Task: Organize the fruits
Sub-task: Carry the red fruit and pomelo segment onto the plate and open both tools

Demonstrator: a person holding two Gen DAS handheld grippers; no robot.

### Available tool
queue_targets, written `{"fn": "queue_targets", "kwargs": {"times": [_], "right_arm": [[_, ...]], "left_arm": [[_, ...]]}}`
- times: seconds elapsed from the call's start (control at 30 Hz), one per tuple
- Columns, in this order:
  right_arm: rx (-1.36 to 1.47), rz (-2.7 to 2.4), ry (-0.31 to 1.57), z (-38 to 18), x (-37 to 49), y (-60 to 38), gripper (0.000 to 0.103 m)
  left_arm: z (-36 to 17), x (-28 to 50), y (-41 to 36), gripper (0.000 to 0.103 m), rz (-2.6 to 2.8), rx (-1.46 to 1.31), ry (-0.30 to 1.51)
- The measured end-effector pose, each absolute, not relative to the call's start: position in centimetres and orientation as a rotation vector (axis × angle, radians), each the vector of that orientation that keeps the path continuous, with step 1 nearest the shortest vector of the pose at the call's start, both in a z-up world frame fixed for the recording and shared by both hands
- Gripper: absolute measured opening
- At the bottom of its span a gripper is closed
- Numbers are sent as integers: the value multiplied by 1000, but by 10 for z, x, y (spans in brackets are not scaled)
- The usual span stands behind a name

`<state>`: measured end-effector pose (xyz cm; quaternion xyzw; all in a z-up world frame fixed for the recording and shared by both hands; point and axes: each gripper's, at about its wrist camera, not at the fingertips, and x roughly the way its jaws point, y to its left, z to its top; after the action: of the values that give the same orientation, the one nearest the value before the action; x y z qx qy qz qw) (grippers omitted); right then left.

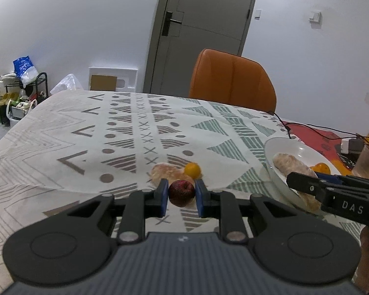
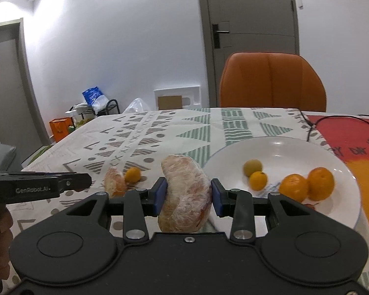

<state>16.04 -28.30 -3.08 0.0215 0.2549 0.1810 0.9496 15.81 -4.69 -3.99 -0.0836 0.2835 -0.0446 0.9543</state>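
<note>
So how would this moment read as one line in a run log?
left gripper: shut on dark red fruit | right gripper: shut on wrapped peeled citrus | white plate: four fruits

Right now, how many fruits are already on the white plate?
4: a greenish one at the back, a small orange one just in front, two larger oranges right. The right claw may hide others.

A small dark red fruit [image 1: 181, 193], round and dull-skinned, is pinched between the left jaws, lifted off the table. A plastic-wrapped peeled pomelo piece [image 2: 185, 194], pale pink and fibrous, stands on end in the right jaws just left of the white plate [image 2: 307, 147]. A second wrapped piece [image 2: 114, 182] lies on the cloth farther left of the plate, touching a small orange [image 2: 132, 174]. In the plate lie a greenish-yellow fruit [image 2: 252, 168], a small orange one [image 2: 258, 180] and two larger oranges [image 2: 307, 184] side by side.
</note>
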Motion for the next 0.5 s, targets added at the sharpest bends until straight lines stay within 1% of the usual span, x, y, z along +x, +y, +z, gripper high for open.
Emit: {"fn": "queue_targets", "kwargs": {"times": [0.5], "right_arm": [[101, 251, 521, -37, 166, -338, 37]], "left_arm": [[-36, 165, -82, 21, -140, -140, 570]]}}
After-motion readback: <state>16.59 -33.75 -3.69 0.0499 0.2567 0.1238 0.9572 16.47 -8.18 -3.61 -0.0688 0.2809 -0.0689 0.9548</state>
